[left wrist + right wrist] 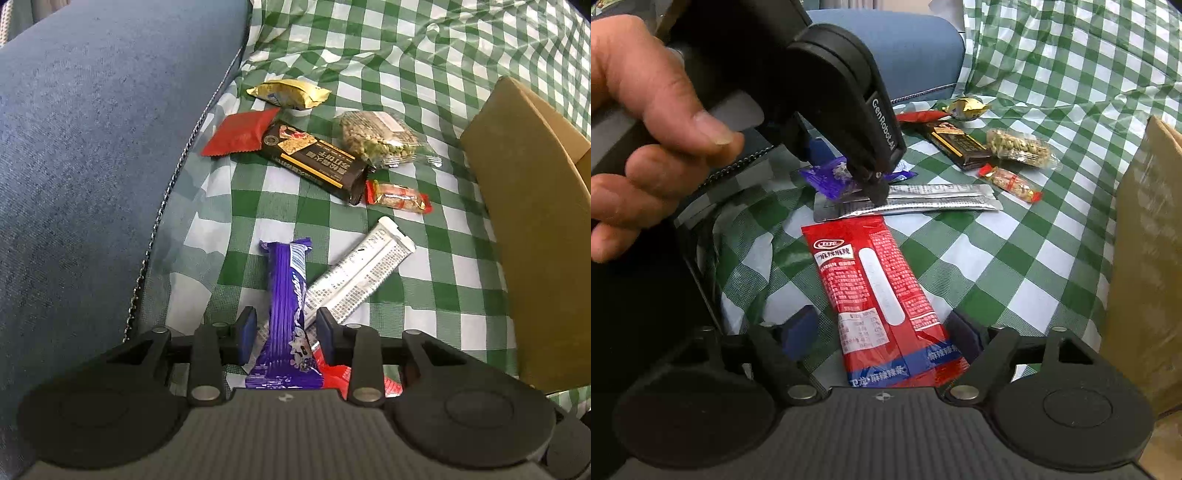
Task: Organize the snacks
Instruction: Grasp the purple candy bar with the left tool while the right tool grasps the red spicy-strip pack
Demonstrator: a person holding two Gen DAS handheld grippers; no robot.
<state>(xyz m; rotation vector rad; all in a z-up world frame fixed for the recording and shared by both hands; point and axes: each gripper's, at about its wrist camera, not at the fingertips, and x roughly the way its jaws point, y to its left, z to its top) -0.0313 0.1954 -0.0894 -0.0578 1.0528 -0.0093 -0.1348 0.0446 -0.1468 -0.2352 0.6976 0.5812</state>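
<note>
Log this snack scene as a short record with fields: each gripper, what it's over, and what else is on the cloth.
left gripper: open, fingers either side of purple bar
right gripper: open, straddling red packet
under purple bar: silver packet
farther back: black bar, gold packet, pea bag
surface: green checked cloth
right side: cardboard box

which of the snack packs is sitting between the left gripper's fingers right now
The purple bar: it runs lengthwise between the left gripper pads, lying over the silver pack. All other snacks lie clear of those fingers.
</note>
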